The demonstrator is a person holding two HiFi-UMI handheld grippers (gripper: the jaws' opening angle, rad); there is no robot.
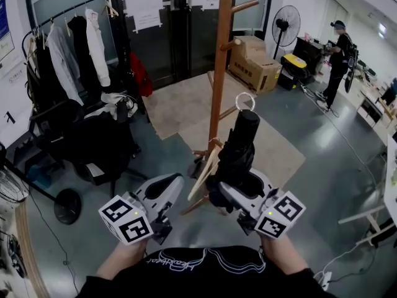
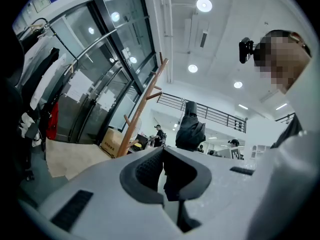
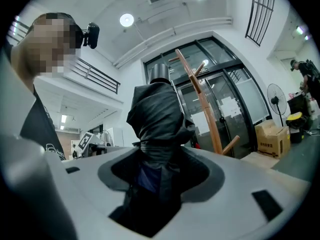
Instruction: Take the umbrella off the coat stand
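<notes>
Right gripper (image 1: 245,191), smooth white plastic with dark hollowed pads, is clamped around the lower part of a folded black umbrella (image 1: 239,151). In the right gripper view (image 3: 157,179) the crumpled, slightly glossy fabric fills the gap between the jaws, with a patch of blue cloth showing low down. The umbrella (image 3: 157,119) stands upright out of the grip. It is a bunched, wrinkled bundle that narrows to a flat-topped black cylinder, with a pale ring above that in the head view.

Left gripper (image 1: 173,185) sits level beside it at the left, not touching the umbrella. Its rounded white jaws are together, and nothing is between them in the left gripper view (image 2: 164,169). One ribbed dark pad shows inside the hollow. Each gripper carries a white cube printed with black square markers, one on the left (image 1: 127,219) and one on the right (image 1: 279,215).

Just behind the umbrella rises the coat stand (image 1: 220,61), a round pole of warm brown wood with short angled pegs. In the right gripper view the coat stand (image 3: 202,104) is separate from the umbrella and behind it. A pale wooden hanger (image 1: 203,172) leans at its foot.

Further out is a glossy grey floor with a beige mat (image 1: 186,104), cardboard boxes (image 1: 254,64), a black standing fan (image 1: 285,25) and a rail of hanging garments (image 1: 68,48).
</notes>
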